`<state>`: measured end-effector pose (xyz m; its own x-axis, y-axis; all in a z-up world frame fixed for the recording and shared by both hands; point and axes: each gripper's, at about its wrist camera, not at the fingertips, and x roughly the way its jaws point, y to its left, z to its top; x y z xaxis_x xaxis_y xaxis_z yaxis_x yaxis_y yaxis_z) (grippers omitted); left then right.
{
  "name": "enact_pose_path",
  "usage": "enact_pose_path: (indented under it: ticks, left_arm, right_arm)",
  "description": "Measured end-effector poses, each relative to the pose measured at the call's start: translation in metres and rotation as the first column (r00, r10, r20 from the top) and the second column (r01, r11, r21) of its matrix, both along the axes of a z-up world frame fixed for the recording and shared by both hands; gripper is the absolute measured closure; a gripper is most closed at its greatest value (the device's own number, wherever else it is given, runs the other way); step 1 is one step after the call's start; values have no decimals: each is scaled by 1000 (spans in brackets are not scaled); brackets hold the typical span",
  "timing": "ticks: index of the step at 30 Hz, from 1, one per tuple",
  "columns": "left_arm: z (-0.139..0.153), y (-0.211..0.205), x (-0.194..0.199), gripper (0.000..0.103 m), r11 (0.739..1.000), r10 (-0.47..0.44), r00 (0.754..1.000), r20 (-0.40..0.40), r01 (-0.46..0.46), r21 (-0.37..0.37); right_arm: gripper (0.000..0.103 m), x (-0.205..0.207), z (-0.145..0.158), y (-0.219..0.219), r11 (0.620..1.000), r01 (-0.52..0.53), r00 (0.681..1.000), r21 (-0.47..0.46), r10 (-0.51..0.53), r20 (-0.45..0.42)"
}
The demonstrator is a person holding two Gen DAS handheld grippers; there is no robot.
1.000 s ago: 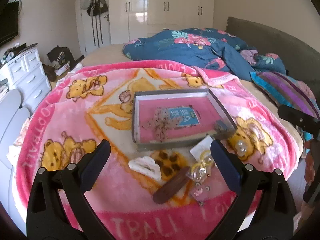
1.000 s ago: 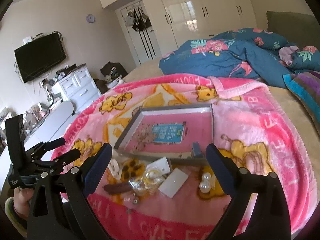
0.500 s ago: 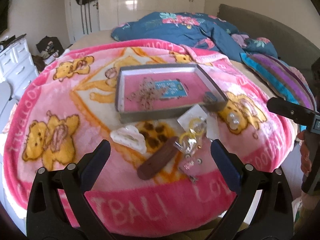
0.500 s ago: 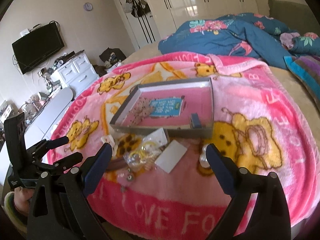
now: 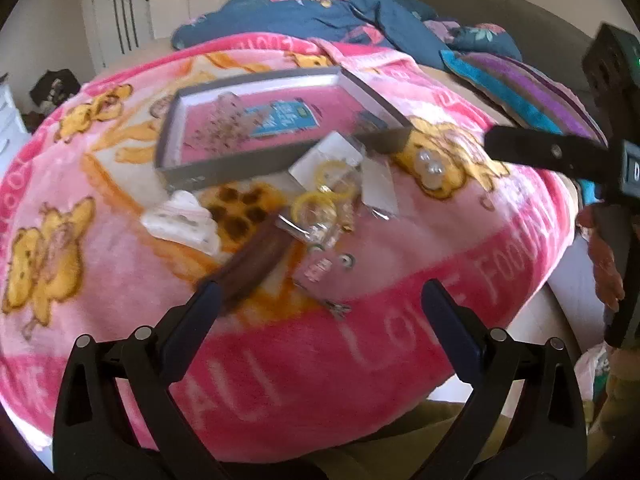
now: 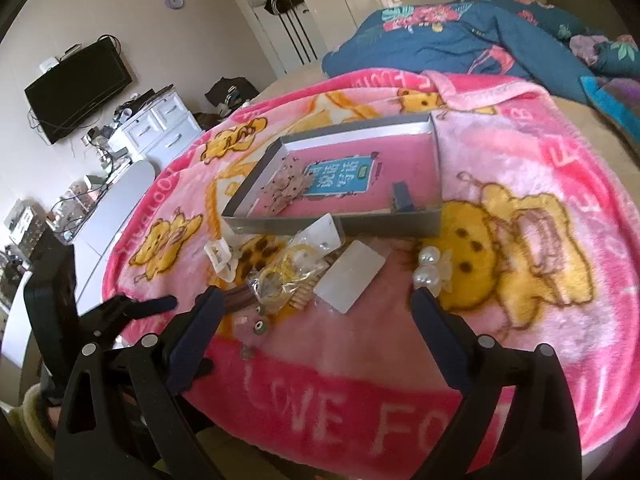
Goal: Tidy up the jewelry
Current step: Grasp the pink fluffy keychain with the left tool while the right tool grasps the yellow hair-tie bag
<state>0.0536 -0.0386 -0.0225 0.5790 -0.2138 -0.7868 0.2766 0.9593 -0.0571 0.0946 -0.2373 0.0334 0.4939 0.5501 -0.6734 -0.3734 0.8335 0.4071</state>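
A shallow grey tray [image 5: 240,168] [image 6: 384,224] with a pink floor lies on the pink blanket, holding a blue card [image 5: 284,118] [image 6: 340,178] and a tangle of small jewelry. Loose in front of it are a white claw clip [image 5: 180,220] [image 6: 219,260], a brown hair clip [image 5: 256,260] [image 6: 236,300], a clear bag of yellow rings [image 5: 320,216] [image 6: 288,276], a white card [image 5: 378,188] [image 6: 352,276], pearl earrings [image 5: 430,168] [image 6: 428,268] and small studs [image 5: 347,260] [image 6: 260,324]. My left gripper [image 5: 320,292] hangs open just short of the brown clip. My right gripper [image 6: 316,296] is open and empty before the bag.
A blue floral duvet [image 5: 340,12] [image 6: 460,40] and a striped pillow [image 5: 520,92] lie behind the blanket. White drawers [image 6: 160,124] and a wall TV [image 6: 76,88] stand to the left. The blanket's front edge drops off just below both grippers.
Both grippers have come lower and closer to the loose items near the blanket's front edge. Both stay open, and nothing on the blanket has moved.
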Motion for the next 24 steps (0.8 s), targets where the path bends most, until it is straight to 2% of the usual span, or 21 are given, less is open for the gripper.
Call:
enact_pose_path:
  ticks: [13, 15, 19, 21, 24]
  left_arm:
    - [-35, -11, 16, 10, 1000, -24, 999, -34, 24, 3]
    - [-39, -12, 19, 14, 1000, -22, 999, -36, 22, 2]
    - [-47, -15, 24, 33, 1000, -23, 998, -54, 23, 12]
    - [-51, -15, 26, 39, 1000, -24, 998, -62, 25, 7]
    - [-52, -14, 28, 57, 1000, -22, 998, -56, 22, 6]
  right_arm:
    - [28, 31, -35, 36, 996, -85, 991, 33, 88, -103]
    - [32, 38, -40, 43, 995, -88, 988, 40, 92, -123]
    - [34, 54, -52, 53, 994, -92, 981, 55, 100, -165]
    - [34, 61, -56, 58, 993, -100, 979, 54, 108, -170]
    - [34, 68, -61, 67, 994, -107, 978, 36, 112, -174]
